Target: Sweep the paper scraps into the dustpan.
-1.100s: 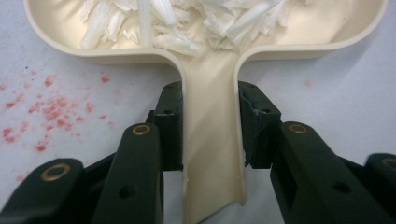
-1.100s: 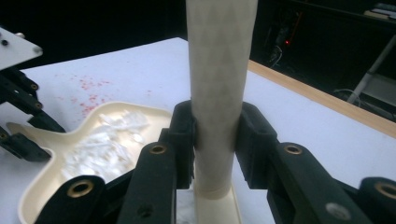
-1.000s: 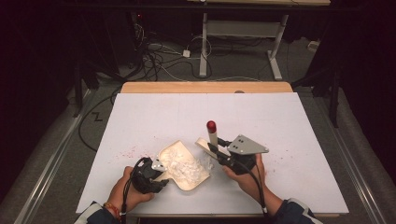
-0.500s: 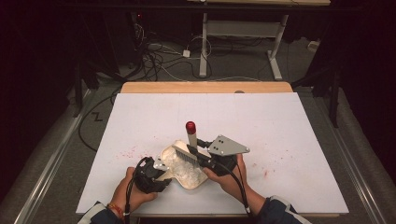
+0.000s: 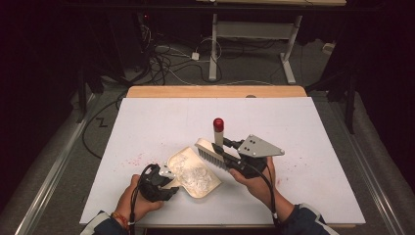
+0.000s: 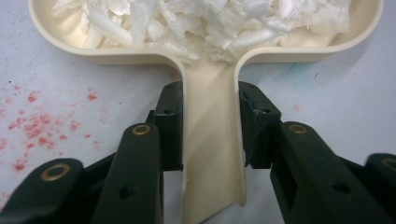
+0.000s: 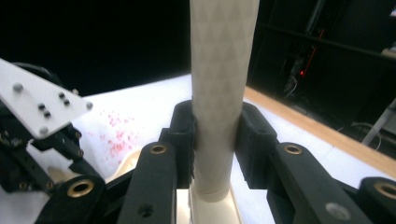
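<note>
High view showed the dustpan point(image 5: 195, 172) of white scraps point(image 5: 192, 171) near the bench's front edge, its stiff, light handle clamped by the left gripper point(image 5: 165, 179); the right gripper point(image 5: 226, 152) pinched the brush point(image 5: 215, 149) handle.

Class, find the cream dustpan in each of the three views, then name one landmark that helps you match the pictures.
High view: the dustpan lies low centre on the white table, between the two hands.
Left gripper view: pan across the top, its handle running down between the left tongs.
Right gripper view: a cream rim low left, probably the pan.
Shared landmark: the red specks on the table.
</note>
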`<move>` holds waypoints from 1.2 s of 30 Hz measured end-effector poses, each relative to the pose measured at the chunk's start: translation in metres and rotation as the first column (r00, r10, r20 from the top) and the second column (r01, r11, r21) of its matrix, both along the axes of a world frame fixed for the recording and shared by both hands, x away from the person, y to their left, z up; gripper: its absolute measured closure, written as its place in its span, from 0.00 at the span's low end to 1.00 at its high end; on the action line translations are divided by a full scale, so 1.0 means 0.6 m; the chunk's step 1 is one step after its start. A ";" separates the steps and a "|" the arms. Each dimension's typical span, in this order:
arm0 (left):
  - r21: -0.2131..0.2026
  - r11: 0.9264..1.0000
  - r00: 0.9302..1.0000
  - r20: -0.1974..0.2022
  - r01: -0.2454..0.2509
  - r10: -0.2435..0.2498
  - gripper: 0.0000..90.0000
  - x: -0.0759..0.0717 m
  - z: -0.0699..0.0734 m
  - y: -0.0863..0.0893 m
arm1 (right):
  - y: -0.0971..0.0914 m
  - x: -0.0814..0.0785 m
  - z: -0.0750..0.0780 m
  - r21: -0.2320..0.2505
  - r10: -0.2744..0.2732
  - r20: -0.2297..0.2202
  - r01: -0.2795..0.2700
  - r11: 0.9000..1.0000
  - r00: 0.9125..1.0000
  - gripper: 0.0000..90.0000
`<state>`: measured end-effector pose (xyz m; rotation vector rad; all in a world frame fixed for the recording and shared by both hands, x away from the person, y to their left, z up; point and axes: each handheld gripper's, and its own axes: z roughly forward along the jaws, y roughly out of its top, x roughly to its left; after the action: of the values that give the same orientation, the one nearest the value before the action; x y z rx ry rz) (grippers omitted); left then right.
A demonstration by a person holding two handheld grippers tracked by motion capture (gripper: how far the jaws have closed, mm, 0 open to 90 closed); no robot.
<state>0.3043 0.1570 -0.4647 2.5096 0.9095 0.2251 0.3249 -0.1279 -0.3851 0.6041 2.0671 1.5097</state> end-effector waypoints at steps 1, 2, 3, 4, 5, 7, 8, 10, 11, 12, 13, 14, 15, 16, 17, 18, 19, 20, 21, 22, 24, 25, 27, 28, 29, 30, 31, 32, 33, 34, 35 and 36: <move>-0.001 1.000 1.000 -0.003 -0.002 0.002 0.70 0.001 0.000 0.001 | -0.006 0.001 0.000 0.001 -0.007 -0.005 0.007 1.000 1.000 0.79; -0.005 1.000 1.000 -0.003 -0.006 0.006 0.70 0.001 -0.001 0.003 | -0.014 0.002 0.001 0.005 -0.015 -0.004 0.015 1.000 1.000 0.79; -0.006 1.000 1.000 -0.005 -0.010 0.010 0.70 0.001 -0.001 0.004 | -0.021 0.003 0.003 0.001 -0.022 -0.003 0.022 1.000 1.000 0.79; -0.007 1.000 1.000 -0.006 -0.009 0.009 0.70 0.001 -0.001 0.005 | -0.028 0.003 0.004 -0.004 -0.030 -0.005 0.030 1.000 1.000 0.79; -0.005 1.000 1.000 -0.006 -0.008 0.008 0.70 0.001 0.000 0.006 | -0.036 0.003 0.005 -0.010 -0.040 -0.002 0.040 0.999 0.999 0.79; -0.001 1.000 1.000 -0.004 -0.005 0.005 0.70 0.001 0.000 0.006 | -0.053 0.003 0.005 -0.017 -0.060 0.004 0.060 0.998 0.998 0.79; 0.001 1.000 1.000 -0.003 -0.004 0.004 0.70 0.001 0.000 0.006 | -0.062 0.003 0.006 -0.021 -0.069 0.000 0.069 0.997 0.998 0.79; 0.005 1.000 1.000 -0.001 -0.002 0.002 0.70 0.000 0.001 0.006 | -0.080 0.003 0.007 -0.023 -0.091 0.001 0.091 0.996 0.996 0.79; 0.009 1.000 1.000 0.002 -0.001 0.001 0.70 0.000 0.001 0.006 | -0.090 0.003 0.008 -0.030 -0.103 0.004 0.103 0.994 0.995 0.79; 0.010 1.000 1.000 0.004 0.000 0.000 0.70 -0.001 0.001 0.006 | -0.099 0.004 0.008 -0.034 -0.122 0.007 0.122 0.992 0.993 0.79; 0.012 1.000 1.000 0.004 0.001 -0.001 0.70 -0.001 0.001 0.006 | -0.108 0.004 0.008 -0.035 -0.140 0.012 0.140 0.990 0.990 0.79; 0.013 1.000 1.000 0.005 0.000 0.000 0.70 -0.001 0.000 0.006 | -0.117 0.006 0.008 -0.040 -0.152 0.015 0.153 0.987 0.988 0.79; 0.013 1.000 1.000 0.006 0.000 0.000 0.70 -0.002 0.000 0.006 | -0.127 0.008 0.010 -0.039 -0.170 0.016 0.171 0.985 0.985 0.79; 0.014 1.000 1.000 0.007 0.000 -0.001 0.70 -0.001 0.000 0.006 | -0.137 0.010 0.011 -0.029 -0.184 0.015 0.184 0.982 0.983 0.79; 0.015 1.000 1.000 0.007 0.002 -0.002 0.70 -0.001 0.000 0.006 | -0.147 0.011 0.013 -0.020 -0.197 0.008 0.197 0.980 0.980 0.79; 0.016 1.000 1.000 0.008 0.003 -0.003 0.70 -0.001 0.000 0.006 | -0.155 0.012 0.013 -0.017 -0.208 0.006 0.208 0.978 0.978 0.79; 0.017 1.000 1.000 0.008 0.005 -0.005 0.70 -0.001 0.000 0.006 | -0.162 0.011 0.014 -0.022 -0.222 0.010 0.222 0.975 0.975 0.79; 0.018 1.000 1.000 0.009 0.007 -0.007 0.70 -0.001 0.000 0.006 | -0.167 0.010 0.013 -0.034 -0.235 0.016 0.236 0.971 0.972 0.79; 0.020 1.000 1.000 0.010 0.008 -0.008 0.70 -0.001 0.000 0.006 | -0.171 0.008 0.012 -0.045 -0.249 0.018 0.250 0.967 0.968 0.79; 0.022 1.000 1.000 0.010 0.009 -0.009 0.70 -0.001 0.000 0.005 | -0.175 0.006 0.011 -0.050 -0.255 0.016 0.255 0.966 0.967 0.79; 0.022 1.000 1.000 0.010 0.010 -0.010 0.70 -0.001 0.000 0.005 | -0.181 0.002 0.007 -0.052 -0.262 0.004 0.261 0.964 0.965 0.79; 0.024 1.000 1.000 0.012 0.010 -0.010 0.70 -0.001 0.000 0.005 | -0.183 0.001 0.003 -0.060 -0.266 0.005 0.266 0.962 0.964 0.79; 0.031 0.999 1.000 0.016 0.010 -0.010 0.70 -0.002 0.001 0.004 | -0.182 0.000 -0.006 -0.078 -0.276 -0.002 0.275 0.958 0.961 0.79; 0.032 0.999 1.000 0.018 0.009 -0.009 0.70 -0.002 0.001 0.003 | -0.180 0.001 -0.012 -0.083 -0.275 -0.013 0.273 0.959 0.961 0.79; 0.033 0.999 1.000 0.020 0.008 -0.009 0.70 -0.003 0.001 0.003 | -0.176 0.002 -0.018 -0.090 -0.267 -0.032 0.264 0.960 0.963 0.79; 0.034 0.999 1.000 0.020 0.008 -0.008 0.70 -0.003 0.001 0.002 | -0.171 0.001 -0.023 -0.090 -0.253 -0.044 0.248 0.965 0.967 0.79; 0.034 0.999 1.000 0.021 0.007 -0.008 0.70 -0.003 0.001 0.002 | -0.165 -0.001 -0.027 -0.087 -0.235 -0.054 0.230 0.969 0.971 0.79; 0.034 0.999 1.000 0.021 0.006 -0.007 0.70 -0.003 0.001 0.002 | -0.157 -0.005 -0.031 -0.091 -0.220 -0.059 0.214 0.972 0.974 0.79; 0.034 0.999 1.000 0.021 0.006 -0.007 0.70 -0.003 0.001 0.002 | -0.147 -0.010 -0.032 -0.095 -0.204 -0.060 0.198 0.976 0.977 0.79; 0.033 0.999 1.000 0.020 0.006 -0.007 0.70 -0.003 0.000 0.002 | -0.136 -0.016 -0.033 -0.101 -0.191 -0.053 0.185 0.978 0.980 0.79; 0.032 0.999 1.000 0.020 0.006 -0.006 0.70 -0.003 0.000 0.002 | -0.126 -0.021 -0.034 -0.101 -0.181 -0.051 0.176 0.979 0.982 0.79; 0.032 0.999 1.000 0.020 0.006 -0.006 0.70 -0.003 0.000 0.001 | -0.116 -0.026 -0.036 -0.100 -0.165 -0.055 0.159 0.982 0.985 0.79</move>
<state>0.3027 0.1578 -0.4645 2.5345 0.8969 0.2644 0.3094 -0.1973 -0.4067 0.7728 2.0688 1.3078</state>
